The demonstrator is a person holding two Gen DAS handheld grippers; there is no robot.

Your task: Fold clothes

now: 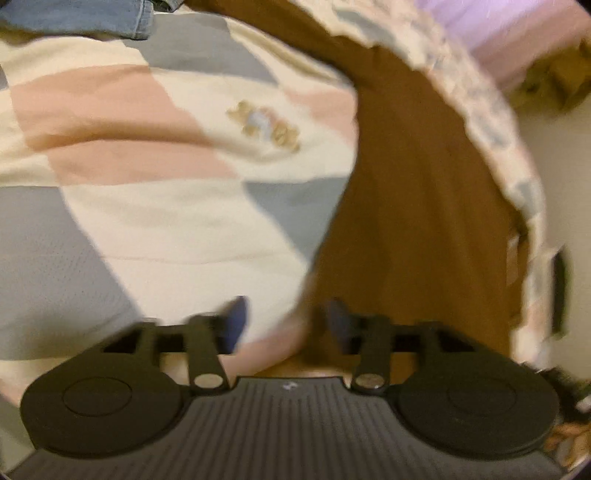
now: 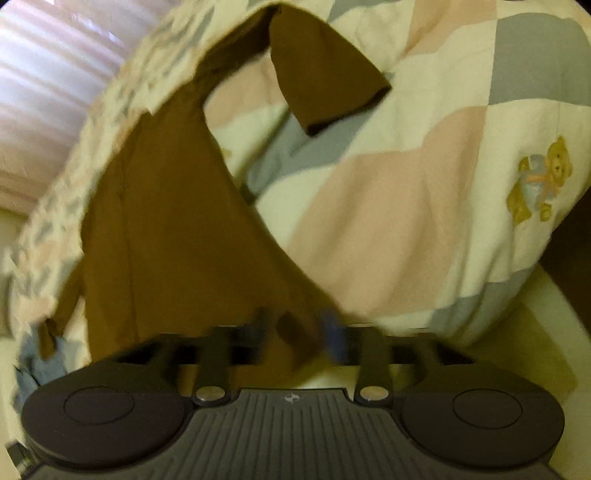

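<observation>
Nearest the left wrist lens, the left gripper (image 1: 282, 321) stood with its jaws apart and nothing between the pads — released, hovering just where the quilt (image 1: 155, 155) met the near edge of the brown garment (image 1: 417, 206). In the right wrist view the right gripper (image 2: 295, 328) also had its jaws spread; a blurred tongue of brown cloth lay between the fingertips, but the pads did not look pressed on it, so it read as let go rather than clenched. The brown garment (image 2: 170, 221) lay on the bed, running from the right gripper at 6 o'clock up toward 11 o'clock along the quilt's frilled border (image 2: 55, 206), with one short sleeve (image 2: 325, 77) flopped out at 1 o'clock. It looked thin, light and limp — likely to sag and crease wherever it was lifted, and to drag a little on the soft quilt (image 2: 406, 206) rather than slide. A pinch at the hem corners or the shoulder seams, one in each gripper, would probably keep it spread. Farther off at 11 o'clock in the left view, a piece of blue denim (image 1: 92, 16) lay at the quilt's far edge.
</observation>
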